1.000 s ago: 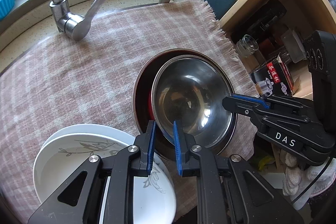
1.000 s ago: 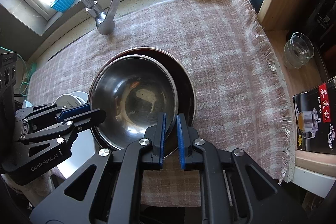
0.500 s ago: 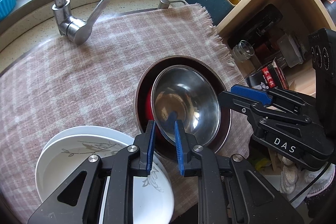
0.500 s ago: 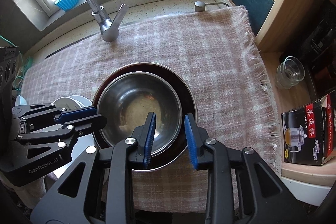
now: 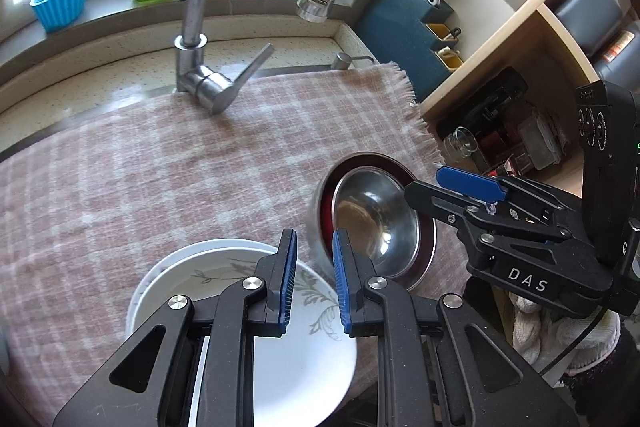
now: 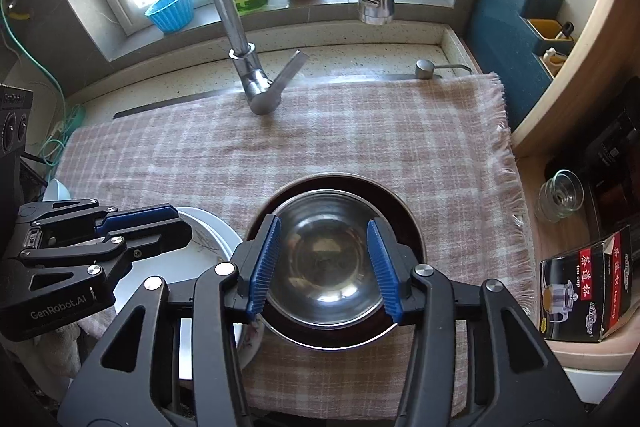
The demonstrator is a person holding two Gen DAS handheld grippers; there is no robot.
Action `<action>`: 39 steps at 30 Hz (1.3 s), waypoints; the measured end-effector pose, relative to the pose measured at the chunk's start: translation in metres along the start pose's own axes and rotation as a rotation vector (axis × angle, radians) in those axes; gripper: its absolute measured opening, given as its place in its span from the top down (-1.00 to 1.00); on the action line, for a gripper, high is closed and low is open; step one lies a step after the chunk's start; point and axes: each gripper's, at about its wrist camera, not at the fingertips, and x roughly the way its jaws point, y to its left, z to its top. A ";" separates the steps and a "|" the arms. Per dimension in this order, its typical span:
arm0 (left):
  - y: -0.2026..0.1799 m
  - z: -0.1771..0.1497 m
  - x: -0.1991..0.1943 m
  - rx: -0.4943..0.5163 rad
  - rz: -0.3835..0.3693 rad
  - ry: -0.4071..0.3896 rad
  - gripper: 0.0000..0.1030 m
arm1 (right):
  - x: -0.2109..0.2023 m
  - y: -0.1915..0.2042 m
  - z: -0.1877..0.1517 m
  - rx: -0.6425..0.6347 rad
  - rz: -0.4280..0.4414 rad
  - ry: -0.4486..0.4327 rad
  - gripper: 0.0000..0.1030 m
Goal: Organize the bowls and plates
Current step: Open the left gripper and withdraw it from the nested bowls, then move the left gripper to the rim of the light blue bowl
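Observation:
A steel bowl sits nested inside a larger dark red bowl on the checked cloth. My right gripper hovers above it. Its jaws are opening wide and the pads touch nothing. In the left wrist view the same steel bowl lies to the right of my left gripper. That gripper's pads stand a narrow gap apart with nothing between them. It hangs over a stack of white plates with a leaf pattern, just left of the bowls. The right gripper shows from the side.
The pink checked cloth covers the sink top. A tap and a pull-out spray head stand behind it. On the sill are a green bottle, a blue cup and an orange. At the right are a wooden shelf, a glass jar and a tea box.
Both grippers have risen and drawn back from the bowls. The left one has let go of the steel bowl's rim, the right jaws have spread from shut, and the bowl now rests level.

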 end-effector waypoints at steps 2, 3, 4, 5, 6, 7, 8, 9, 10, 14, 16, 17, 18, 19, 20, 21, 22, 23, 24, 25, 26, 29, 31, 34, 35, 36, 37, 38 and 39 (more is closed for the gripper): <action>0.014 -0.004 -0.011 -0.020 0.023 -0.020 0.68 | -0.001 0.011 0.003 -0.013 0.018 -0.017 0.06; 0.021 -0.007 -0.017 -0.029 0.035 -0.030 0.68 | -0.001 0.017 0.004 -0.024 0.023 -0.023 0.06; 0.029 -0.010 -0.023 -0.040 0.047 -0.040 0.69 | 0.000 0.023 0.005 -0.036 0.027 -0.027 0.05; 0.037 -0.012 -0.028 -0.054 0.056 -0.049 0.68 | 0.000 0.029 0.006 -0.047 0.035 -0.032 0.06; 0.045 -0.015 -0.034 -0.071 0.064 -0.058 0.68 | 0.001 0.035 0.007 -0.057 0.044 -0.037 0.05; 0.054 -0.018 -0.040 -0.090 0.072 -0.068 0.68 | 0.001 0.042 0.008 -0.065 0.056 -0.044 0.05; 0.062 -0.021 -0.046 -0.109 0.082 -0.080 0.69 | 0.001 0.048 0.009 -0.074 0.069 -0.051 0.05; 0.070 -0.025 -0.053 -0.124 0.093 -0.092 0.69 | 0.000 0.056 0.010 -0.083 0.081 -0.058 0.05; 0.078 -0.029 -0.060 -0.138 0.106 -0.105 0.69 | 0.000 0.063 0.012 -0.094 0.091 -0.062 0.05; 0.112 -0.050 -0.086 -0.204 0.161 -0.146 0.68 | 0.000 0.097 0.018 -0.134 0.153 -0.072 0.05; 0.130 -0.060 -0.098 -0.250 0.186 -0.161 0.69 | 0.001 0.115 0.021 -0.160 0.177 -0.070 0.05; 0.139 -0.065 -0.105 -0.273 0.197 -0.168 0.69 | 0.002 0.124 0.023 -0.172 0.185 -0.068 0.05; 0.148 -0.070 -0.112 -0.294 0.210 -0.177 0.69 | 0.004 0.133 0.024 -0.182 0.193 -0.064 0.05; 0.156 -0.076 -0.118 -0.316 0.227 -0.187 0.69 | 0.005 0.142 0.025 -0.193 0.202 -0.058 0.04; 0.165 -0.081 -0.124 -0.336 0.243 -0.197 0.65 | 0.007 0.152 0.025 -0.205 0.213 -0.050 0.04; 0.174 -0.088 -0.131 -0.361 0.260 -0.207 0.64 | 0.009 0.161 0.026 -0.217 0.221 -0.043 0.04; 0.183 -0.094 -0.137 -0.388 0.274 -0.217 0.64 | 0.011 0.170 0.026 -0.230 0.227 -0.037 0.04; 0.193 -0.100 -0.143 -0.415 0.281 -0.224 0.65 | 0.013 0.181 0.027 -0.245 0.234 -0.031 0.04; 0.203 -0.106 -0.149 -0.444 0.293 -0.231 0.64 | 0.016 0.190 0.027 -0.260 0.242 -0.025 0.04; 0.211 -0.113 -0.154 -0.471 0.311 -0.237 0.64 | 0.018 0.199 0.027 -0.272 0.256 -0.018 0.04; 0.220 -0.120 -0.158 -0.496 0.330 -0.242 0.65 | 0.021 0.209 0.028 -0.284 0.270 -0.011 0.04; 0.245 -0.142 -0.173 -0.555 0.395 -0.262 0.64 | 0.031 0.237 0.028 -0.309 0.324 0.021 0.04; 0.260 -0.156 -0.183 -0.590 0.425 -0.270 0.64 | 0.039 0.257 0.027 -0.325 0.357 0.043 0.04; 0.282 -0.173 -0.191 -0.639 0.461 -0.271 0.65 | 0.050 0.286 0.025 -0.350 0.403 0.074 0.04; 0.290 -0.177 -0.193 -0.651 0.474 -0.270 0.65 | 0.054 0.295 0.024 -0.357 0.416 0.084 0.04; 0.296 -0.180 -0.194 -0.663 0.482 -0.271 0.65 | 0.058 0.305 0.023 -0.361 0.430 0.096 0.04; 0.303 -0.183 -0.195 -0.674 0.478 -0.270 0.65 | 0.062 0.314 0.023 -0.364 0.444 0.107 0.04; 0.309 -0.185 -0.195 -0.683 0.467 -0.265 0.65 | 0.066 0.322 0.022 -0.365 0.457 0.120 0.05; 0.314 -0.188 -0.194 -0.692 0.456 -0.260 0.65 | 0.070 0.330 0.021 -0.365 0.469 0.132 0.05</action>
